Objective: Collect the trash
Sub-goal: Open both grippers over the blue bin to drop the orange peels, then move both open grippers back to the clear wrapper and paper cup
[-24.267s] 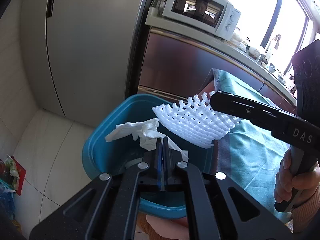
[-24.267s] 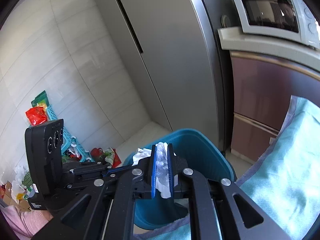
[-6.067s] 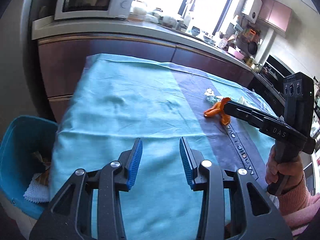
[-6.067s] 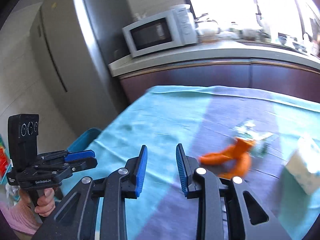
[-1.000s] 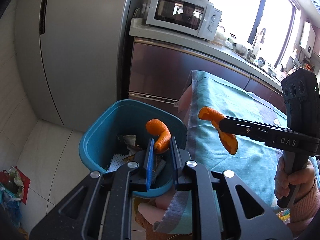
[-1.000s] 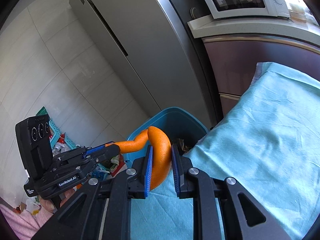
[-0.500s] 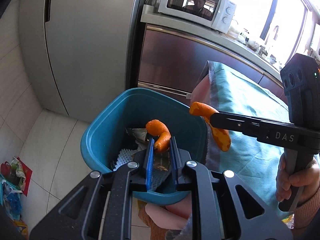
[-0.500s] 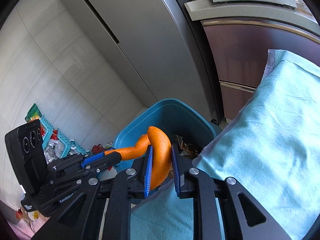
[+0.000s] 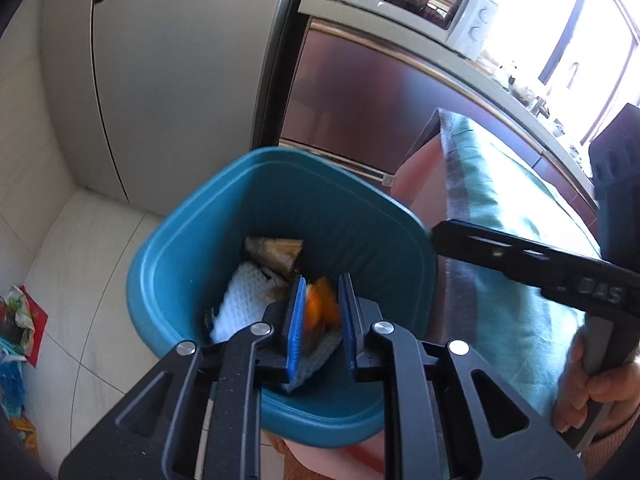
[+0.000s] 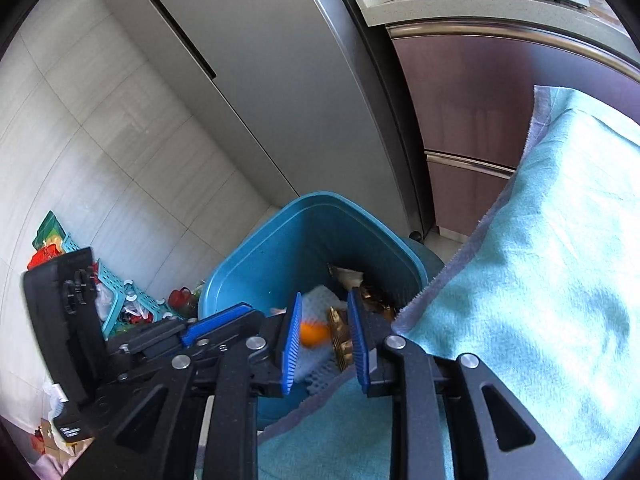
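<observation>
Directly below the left hand-held gripper (image 9: 320, 320) stands the teal bin (image 9: 192, 216), a smooth plastic tub with rounded corners and a rolled rim. The unit is pitched steeply down over the opening, its fingertips inside the rim line. Its ribbed blue pads stand at a narrow gap. A piece of orange peel (image 9: 318, 310) shows in that gap, blurred; whether the pads press on it cannot be told.

To the right of this unit, the right hand-held gripper (image 9: 436, 236) reaches in level over the bin rim, with nothing visible at its tip in this view. A hand (image 9: 596, 392) wraps its grip, a sleeve cuff at the wrist.

In the right wrist view the right hand-held gripper (image 10: 324, 336) is likewise pitched down over the bin (image 10: 256, 248). Its jaws have just been opening and stand moderately apart. Orange peel (image 10: 314, 334) is seen through the gap, blurred, with neither pad clamping it.

Ahead of the left pads, inside the bin, lie a white foam net (image 9: 240, 300) with an open mesh texture and a crumpled brown wrapper (image 9: 276, 254). Just right of the right unit, a teal woven cloth (image 10: 540, 280) with a frayed grey edge drapes the tabletop. Beyond the bin stands a matt grey refrigerator (image 9: 172, 60).
</observation>
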Motion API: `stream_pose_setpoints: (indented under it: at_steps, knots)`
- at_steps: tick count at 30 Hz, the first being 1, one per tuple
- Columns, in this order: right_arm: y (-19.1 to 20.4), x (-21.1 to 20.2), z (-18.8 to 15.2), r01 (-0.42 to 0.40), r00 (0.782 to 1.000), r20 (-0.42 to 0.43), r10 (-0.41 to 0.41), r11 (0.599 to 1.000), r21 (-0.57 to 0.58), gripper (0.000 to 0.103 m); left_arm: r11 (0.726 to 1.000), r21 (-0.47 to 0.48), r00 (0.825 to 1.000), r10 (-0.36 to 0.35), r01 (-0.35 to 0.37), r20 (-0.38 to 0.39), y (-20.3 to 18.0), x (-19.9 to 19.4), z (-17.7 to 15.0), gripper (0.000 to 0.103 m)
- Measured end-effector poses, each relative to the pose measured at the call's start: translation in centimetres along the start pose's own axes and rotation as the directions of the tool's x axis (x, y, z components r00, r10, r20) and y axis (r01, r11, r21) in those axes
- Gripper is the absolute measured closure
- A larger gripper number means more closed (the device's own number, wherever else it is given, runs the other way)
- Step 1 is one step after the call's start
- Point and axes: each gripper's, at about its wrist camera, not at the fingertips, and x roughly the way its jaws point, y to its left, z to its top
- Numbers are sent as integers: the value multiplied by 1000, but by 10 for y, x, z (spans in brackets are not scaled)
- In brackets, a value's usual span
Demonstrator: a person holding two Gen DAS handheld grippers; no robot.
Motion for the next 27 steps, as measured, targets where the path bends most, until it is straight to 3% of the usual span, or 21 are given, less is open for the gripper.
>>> stream_pose_setpoints:
  at_steps: [7,10,17,21,27]
  knots:
    - [-8,-22,-8,-15,999,37,15,1000,-8,76,1000,-1,1000,-15,15,13,-4,-5,-6,86]
    - [-10,-43,-16,-13,997,72,15,1000,-29,73,999,19,999,-30,29,45,-10,-18,-6,80]
    - [-32,-108,-42,67,980,188,-61,997,-26,66,981,146,985,-140,124,103,-56,-44,-8,71]
    - [-59,-152,-63,142,957,251,-145,989,30,66,953,228,971,-224,200,86,-92,-48,-11,69]
    - [-95,-213,-99,257,902,314,-296,953,159,65,899,329,950,-313,290,17,-152,-39,-18,67]
